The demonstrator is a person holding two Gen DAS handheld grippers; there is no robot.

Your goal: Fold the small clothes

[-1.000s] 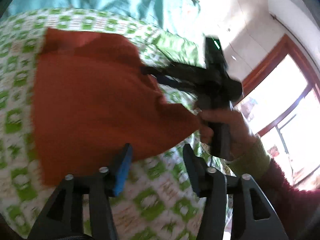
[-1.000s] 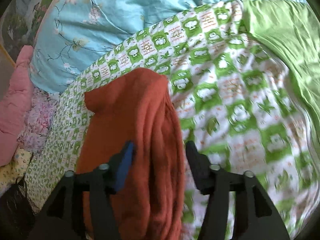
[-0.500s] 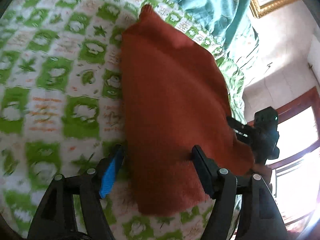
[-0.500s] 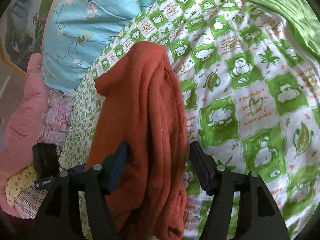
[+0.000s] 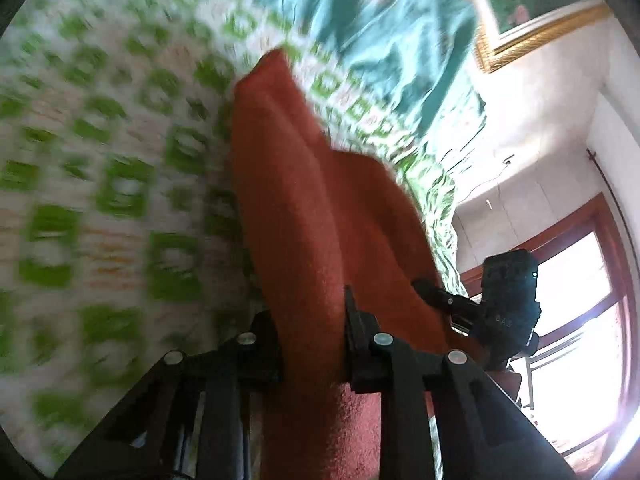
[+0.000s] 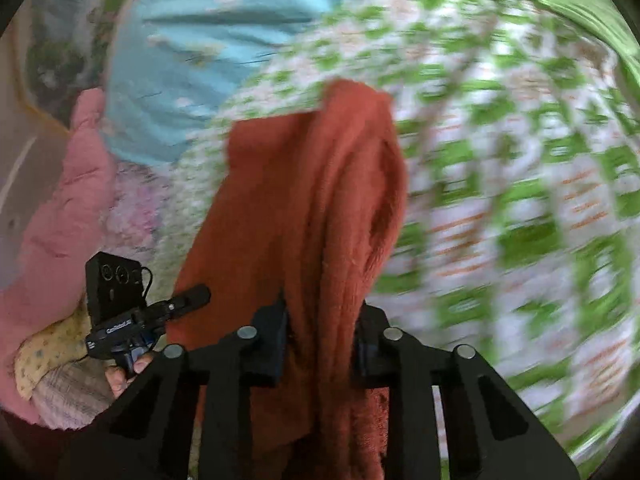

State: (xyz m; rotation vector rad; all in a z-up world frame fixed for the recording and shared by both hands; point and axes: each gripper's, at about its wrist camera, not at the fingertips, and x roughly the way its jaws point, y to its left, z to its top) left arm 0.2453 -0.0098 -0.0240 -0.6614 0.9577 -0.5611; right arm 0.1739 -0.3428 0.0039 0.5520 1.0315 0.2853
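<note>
A rust-red fleecy garment [image 5: 312,200] lies partly folded on a green-and-white patterned bedspread [image 5: 120,200]. My left gripper [image 5: 310,316] has a bunched edge of it between its jaws, which are closing, and the pads press on the cloth. In the right wrist view the same garment [image 6: 304,200] runs down between the jaws of my right gripper [image 6: 322,312], also closing and pinching a thick fold. Each view shows the other gripper beside the garment's near edge: the right one [image 5: 424,288] and the left one [image 6: 196,294], held by a hand.
A teal flowered quilt [image 6: 220,40] lies beyond the bedspread [image 6: 500,200]. Pink bedding [image 6: 60,220] is piled at the left. A gold picture frame [image 5: 540,12] and a wood-framed window [image 5: 580,320] are at the right. A plain green sheet [image 6: 580,0] borders the far corner.
Both grippers stood open astride the garment's edge half a second ago; their jaws have now closed in on the cloth. Both views have swung and blurred.
</note>
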